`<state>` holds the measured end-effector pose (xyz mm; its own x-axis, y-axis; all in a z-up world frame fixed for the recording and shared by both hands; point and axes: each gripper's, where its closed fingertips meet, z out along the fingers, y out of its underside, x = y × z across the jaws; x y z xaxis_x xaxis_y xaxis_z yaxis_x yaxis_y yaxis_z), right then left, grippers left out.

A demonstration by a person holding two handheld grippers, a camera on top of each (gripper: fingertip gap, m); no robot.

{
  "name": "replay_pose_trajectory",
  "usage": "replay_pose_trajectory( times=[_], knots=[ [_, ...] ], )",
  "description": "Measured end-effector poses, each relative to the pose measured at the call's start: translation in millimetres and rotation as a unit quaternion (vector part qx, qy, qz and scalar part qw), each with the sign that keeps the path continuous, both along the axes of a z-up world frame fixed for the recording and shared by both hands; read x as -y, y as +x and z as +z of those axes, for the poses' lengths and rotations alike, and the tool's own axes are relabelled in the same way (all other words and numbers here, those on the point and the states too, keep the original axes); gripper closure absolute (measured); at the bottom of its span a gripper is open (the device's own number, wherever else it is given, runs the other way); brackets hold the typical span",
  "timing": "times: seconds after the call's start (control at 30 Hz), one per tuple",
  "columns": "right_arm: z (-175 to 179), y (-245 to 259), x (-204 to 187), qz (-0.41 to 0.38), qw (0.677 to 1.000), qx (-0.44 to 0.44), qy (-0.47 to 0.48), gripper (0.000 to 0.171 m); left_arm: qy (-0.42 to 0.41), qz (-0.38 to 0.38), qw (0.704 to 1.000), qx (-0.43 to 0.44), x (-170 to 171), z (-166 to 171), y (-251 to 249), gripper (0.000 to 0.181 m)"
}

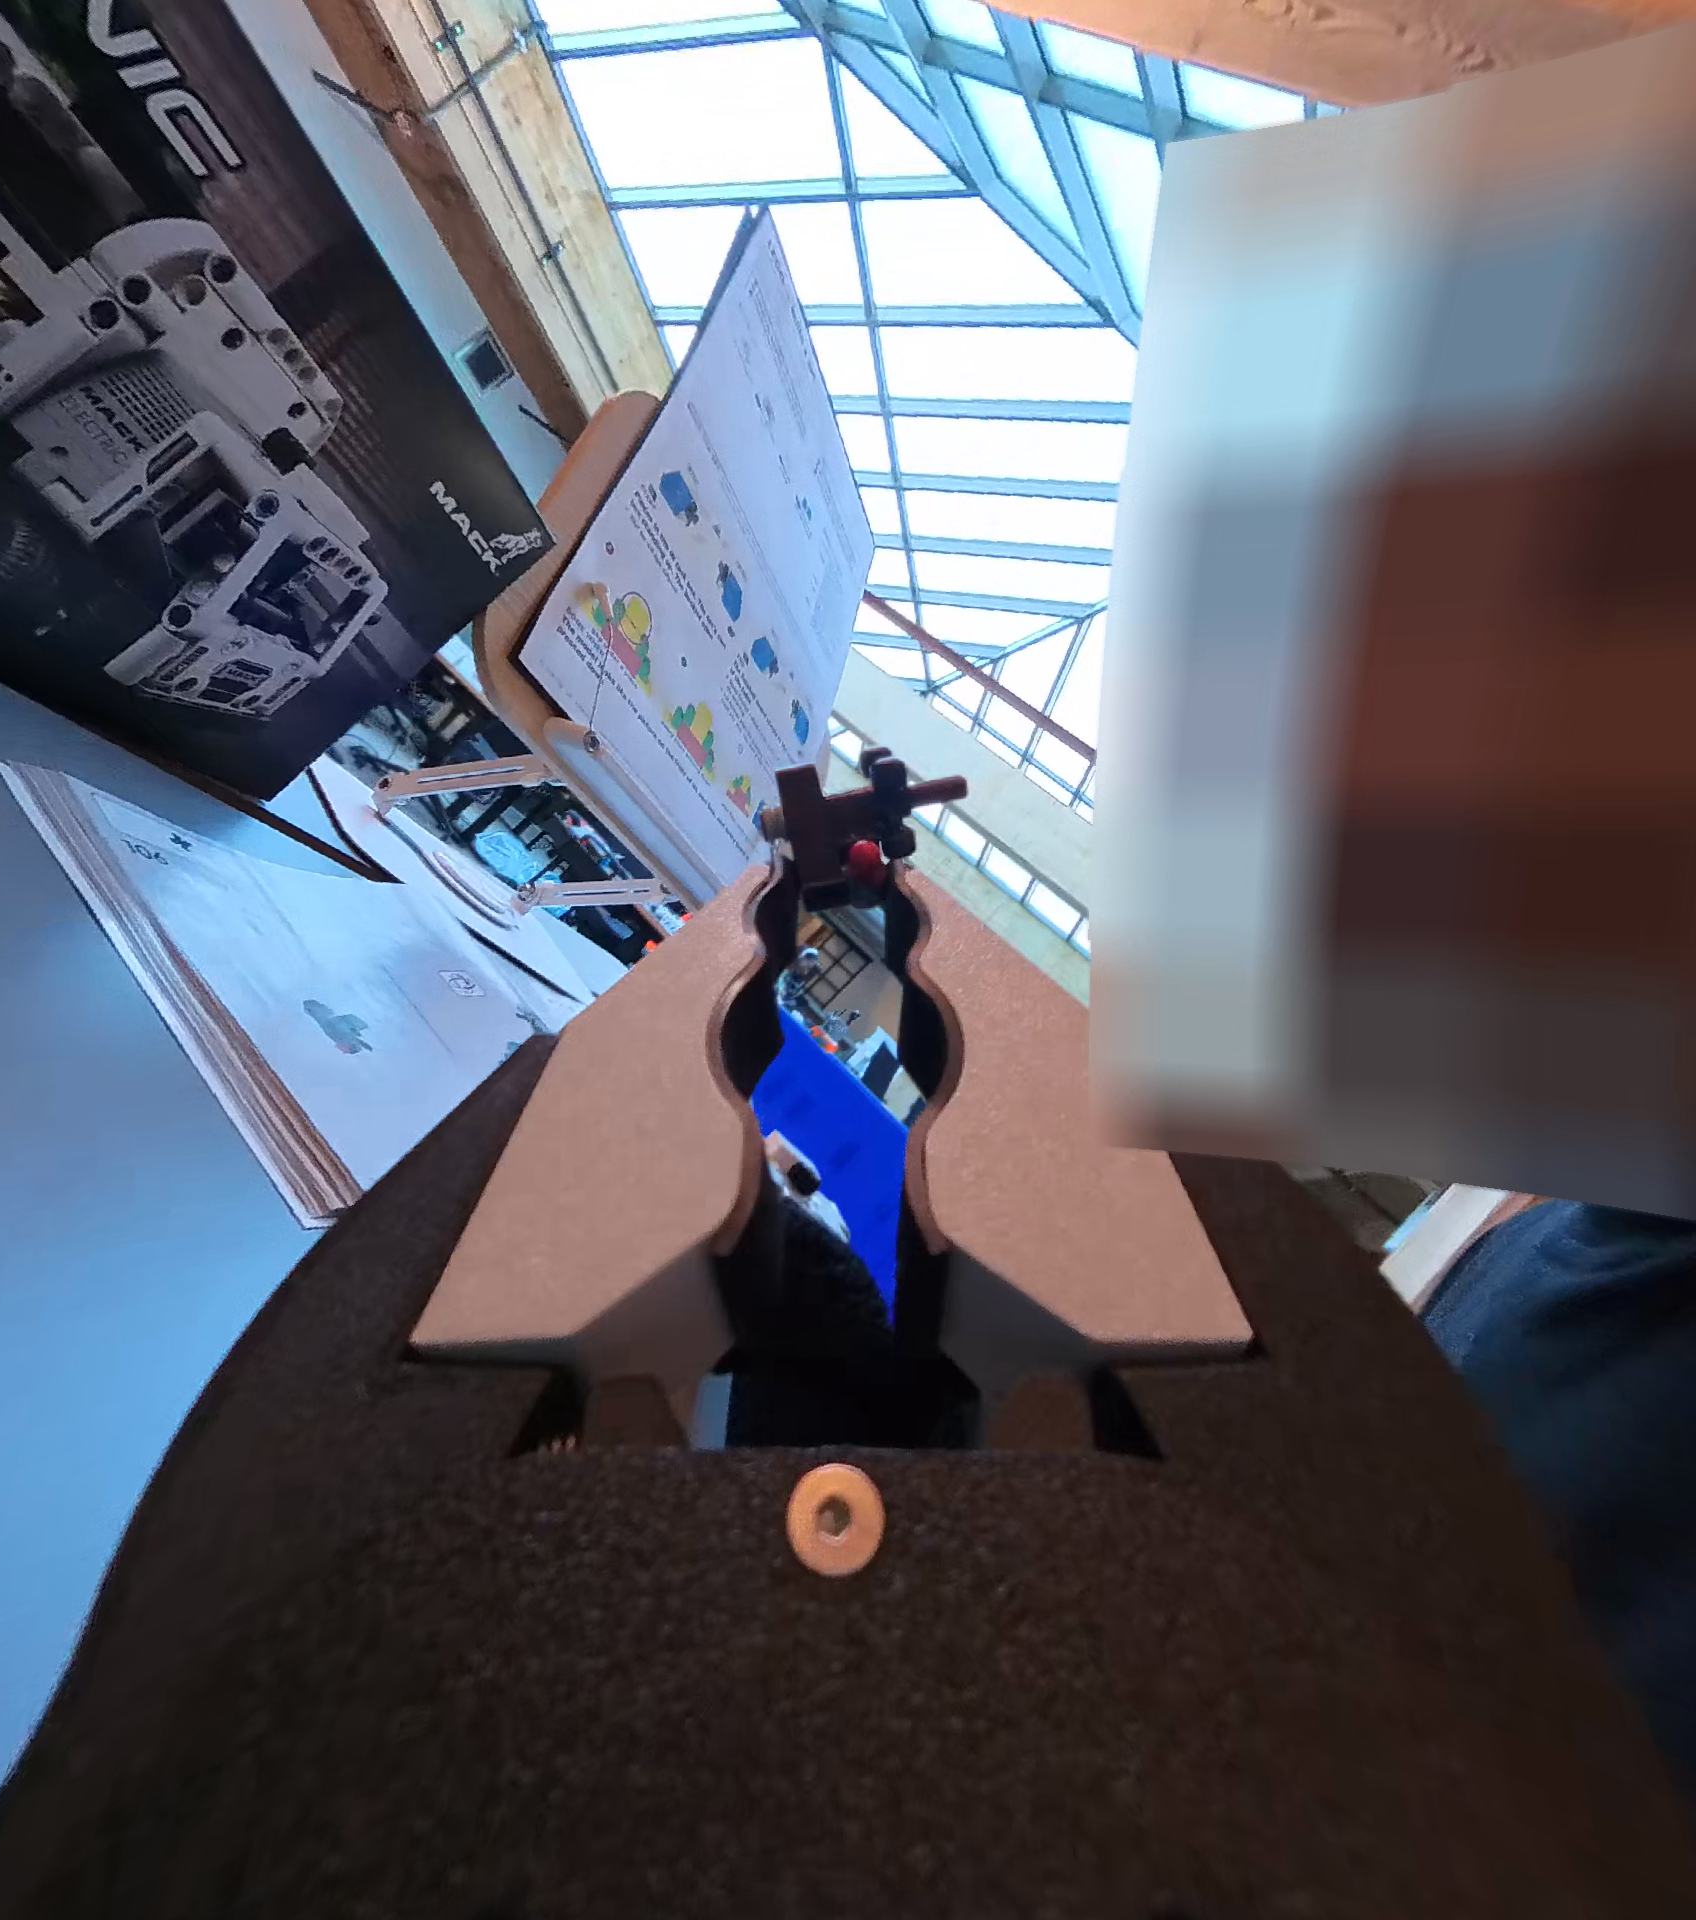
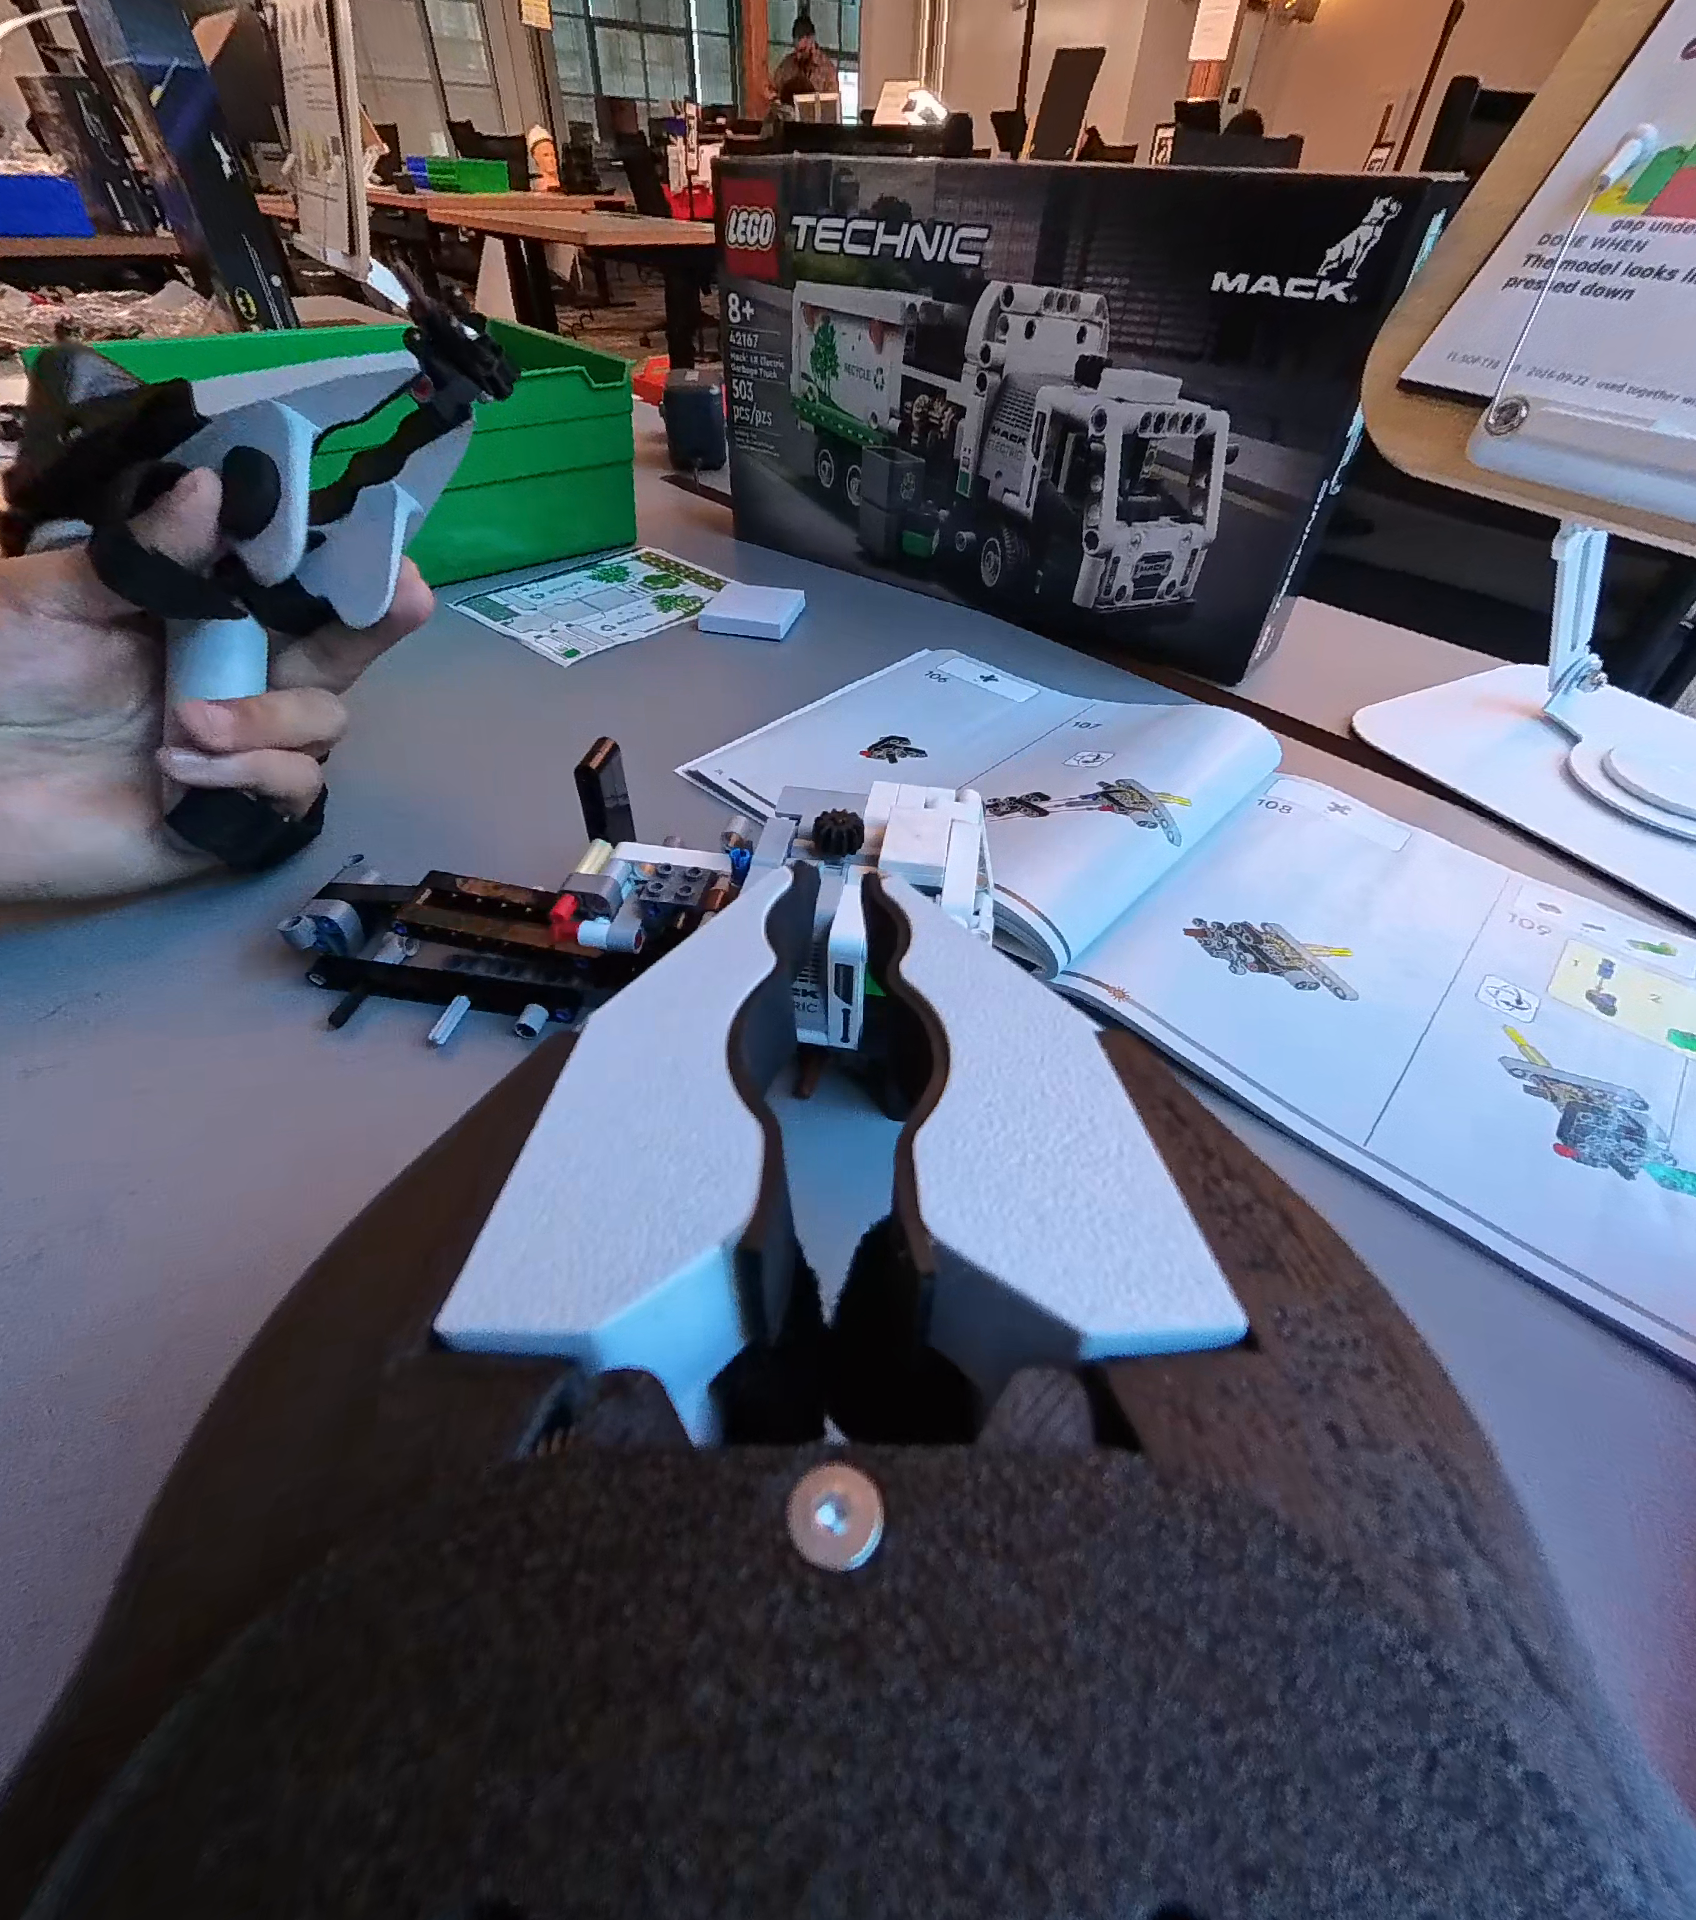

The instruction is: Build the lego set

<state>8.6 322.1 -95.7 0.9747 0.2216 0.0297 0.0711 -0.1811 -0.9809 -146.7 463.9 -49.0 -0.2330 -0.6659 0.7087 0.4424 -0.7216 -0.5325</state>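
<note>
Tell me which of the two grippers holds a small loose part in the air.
The left gripper, raised and clamping a small dark lego piece. The right gripper grips the white truck model on the table.

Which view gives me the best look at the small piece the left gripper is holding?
The left wrist view: the small dark sub-assembly sits pinched at the left gripper tips against bright skylight. The right wrist view shows it farther off, small and blurred.

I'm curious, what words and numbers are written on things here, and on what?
I do not quote writing; these bear it:
Black set box: brand marks, numbers.
Open instruction booklet: step numbers.
Sheet on the stand: printed lines.
Sticker sheet: too small to read.
White truck cab: small print.
</note>
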Motion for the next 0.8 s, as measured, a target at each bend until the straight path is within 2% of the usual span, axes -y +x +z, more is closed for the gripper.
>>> replay_pose_trajectory(
  times=[0.03,0.8],
  knots=[
    [-0.2,0.0,0.1,0.0,1.0,0.0,0.0,0.163,0.004,0.0,1.0,-0.004,1.1,-0.2,1.2,0.168],
    [-2.0,0.1,0.0,0.0,1.0,0.005,-0.005,0.164,0.009,-0.012,1.0,-0.017,5.5,-1.7,6.0,0.167]
  ],
)
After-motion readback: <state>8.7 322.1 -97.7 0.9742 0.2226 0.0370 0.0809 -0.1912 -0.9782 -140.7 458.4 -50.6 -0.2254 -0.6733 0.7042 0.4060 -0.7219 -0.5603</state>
